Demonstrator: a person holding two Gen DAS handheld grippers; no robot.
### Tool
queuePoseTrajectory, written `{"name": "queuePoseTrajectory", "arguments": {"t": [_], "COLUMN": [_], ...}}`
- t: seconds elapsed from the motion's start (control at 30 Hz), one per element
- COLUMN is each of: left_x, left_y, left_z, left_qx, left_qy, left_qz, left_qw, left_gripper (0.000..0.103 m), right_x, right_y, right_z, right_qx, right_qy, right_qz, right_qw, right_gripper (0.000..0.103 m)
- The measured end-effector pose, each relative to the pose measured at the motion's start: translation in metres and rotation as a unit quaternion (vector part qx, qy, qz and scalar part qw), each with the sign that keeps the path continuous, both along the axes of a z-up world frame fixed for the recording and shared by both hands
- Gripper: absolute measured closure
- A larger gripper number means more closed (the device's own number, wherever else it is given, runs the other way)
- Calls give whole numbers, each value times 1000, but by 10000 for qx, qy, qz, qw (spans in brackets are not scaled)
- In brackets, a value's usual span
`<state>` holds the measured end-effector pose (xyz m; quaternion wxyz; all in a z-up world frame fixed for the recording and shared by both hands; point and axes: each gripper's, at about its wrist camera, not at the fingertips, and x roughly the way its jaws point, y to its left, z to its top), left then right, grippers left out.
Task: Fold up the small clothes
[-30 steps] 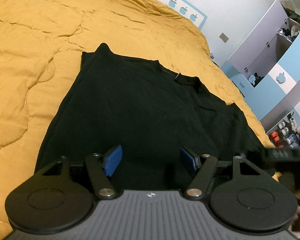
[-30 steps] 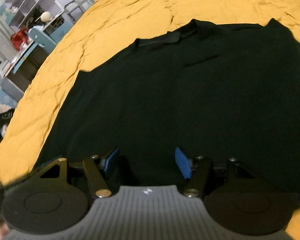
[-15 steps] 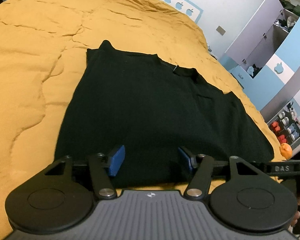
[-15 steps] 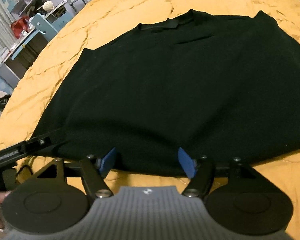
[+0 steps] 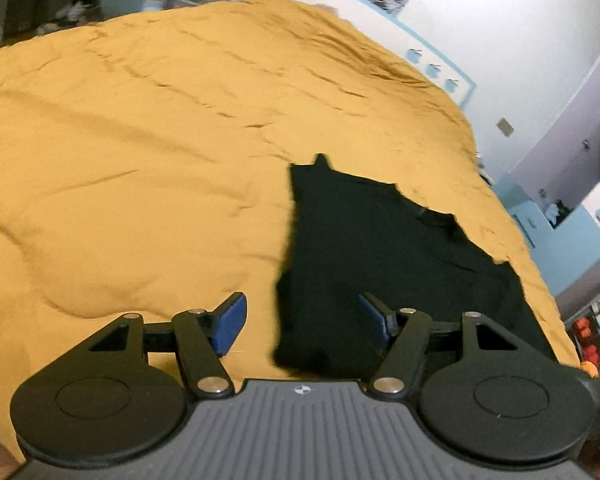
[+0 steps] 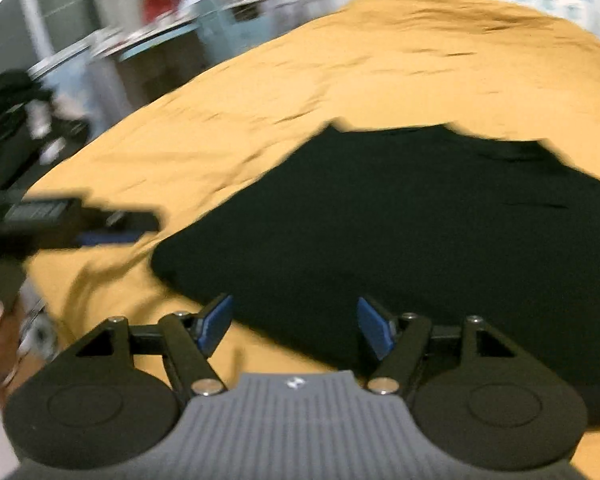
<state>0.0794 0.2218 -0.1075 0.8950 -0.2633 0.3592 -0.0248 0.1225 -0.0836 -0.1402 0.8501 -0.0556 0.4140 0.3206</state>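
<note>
We see shirt [image 5: 384, 264] plain black, no print. Bedspread [image 5: 140, 152] mustard yellow, plain, creased. Left tool [image 5: 302, 320] black arms, blue pads [image 5: 230, 318], grey ribbed body. Right tool [image 6: 294, 324] same: black, blue pads [image 6: 374, 328], grey ribbing. Wall [image 5: 512, 32] white with pale blue border and blue apple shapes [image 5: 434, 69]. Cupboard [image 5: 568, 184] lilac and light blue panels.

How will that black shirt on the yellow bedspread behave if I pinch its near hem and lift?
The black shirt lies flat, following the yellow bedspread, so it is probably limp and will sag from the pinch. It looks thin, likely light. The soft quilted bedding may bunch under it if dragged, so lifting seems safer than sliding.
</note>
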Motion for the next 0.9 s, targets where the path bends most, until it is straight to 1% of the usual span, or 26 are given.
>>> {"name": "queuePoseTrajectory", "arguments": {"t": [0.07, 0.1, 0.17, 0.33, 0.47, 0.53, 0.63, 0.73, 0.9], "left_x": [-1, -1, -2, 8, 20, 31, 55, 87, 145], "left_y": [8, 11, 17, 26, 34, 39, 49, 57, 70], "left_z": [-7, -10, -14, -18, -19, -20, -24, -30, -59], "left_qx": [-49, -49, -98, -320, -558, -765, -1185, -1480, -2283], "left_qy": [80, 99, 56, -1, -3, 6, -40, -16, 395], "left_qz": [12, 47, 99, 74, 45, -48, -301, -602, -698], "left_qw": [10000, 9999, 9999, 9995, 9984, 9971, 9925, 9871, 9703], "left_gripper": [28, 29, 29, 29, 29, 29, 29, 29, 29], "right_x": [-10, -14, -17, -25, -26, -26, -30, -24, -10], "right_y": [20, 30, 46, 74, 97, 107, 122, 132, 135], "right_z": [-8, -13, -21, -32, -35, -38, -44, -47, -49], "right_qx": [-366, -632, -1017, -1395, -1556, -1687, -1836, -1871, -1721], "right_qy": [-358, -595, -897, -1492, -1927, -2164, -2424, -2535, -2394], "right_qz": [180, 268, 453, 874, 983, 967, 957, 972, 896], "right_qw": [9985, 9959, 9897, 9750, 9638, 9567, 9478, 9441, 9513], "right_gripper": [38, 38, 38, 38, 36, 34, 34, 34, 34]}}
